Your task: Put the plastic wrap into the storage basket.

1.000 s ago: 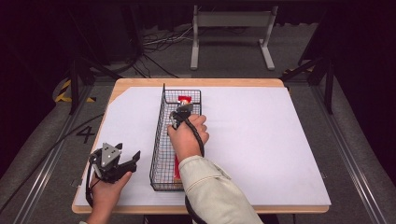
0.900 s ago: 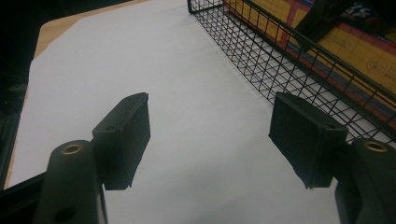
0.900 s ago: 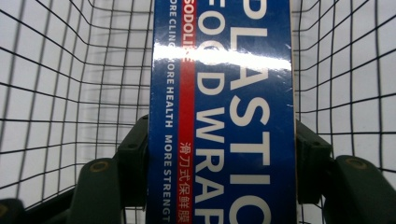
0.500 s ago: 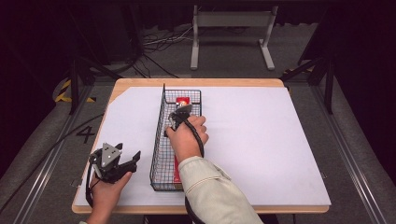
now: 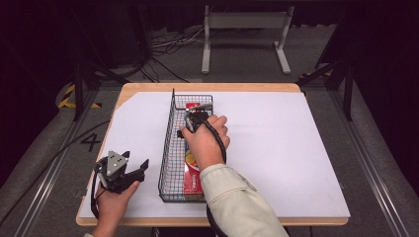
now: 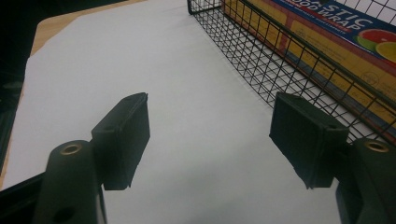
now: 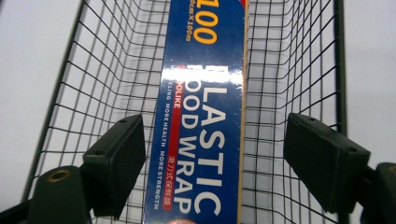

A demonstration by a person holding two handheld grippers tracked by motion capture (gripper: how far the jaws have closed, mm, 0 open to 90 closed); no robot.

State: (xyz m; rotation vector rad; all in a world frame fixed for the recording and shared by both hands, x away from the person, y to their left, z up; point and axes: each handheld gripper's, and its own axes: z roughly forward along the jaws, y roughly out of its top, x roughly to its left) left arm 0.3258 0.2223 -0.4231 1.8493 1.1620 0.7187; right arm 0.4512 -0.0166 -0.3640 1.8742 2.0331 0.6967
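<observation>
1 long, flat box of plastic food wrap (image 7: 205, 121) is seen lying lengthwise on the floor of 1 narrow black wire basket (image 5: 170, 148). The box is dark blue with large white lettering, a yellow "100" near one end, a thin red stripe of small print along the words, and a tan cardboard edge down one side; fruit pictures are printed on its lid (image 6: 378, 39), and red ends are seen in the high view (image 5: 193, 173). The basket is set on a white sheet (image 5: 276, 148) that covers a wooden table (image 5: 207, 88).

2 grippers are counted. The right gripper (image 5: 193, 121) is held above the basket, its jaws spread wide on either side of the box and closed on nothing. The left gripper (image 5: 132, 170) is held near the table's near left corner, just beside the basket, its jaws likewise wide apart and empty.
</observation>
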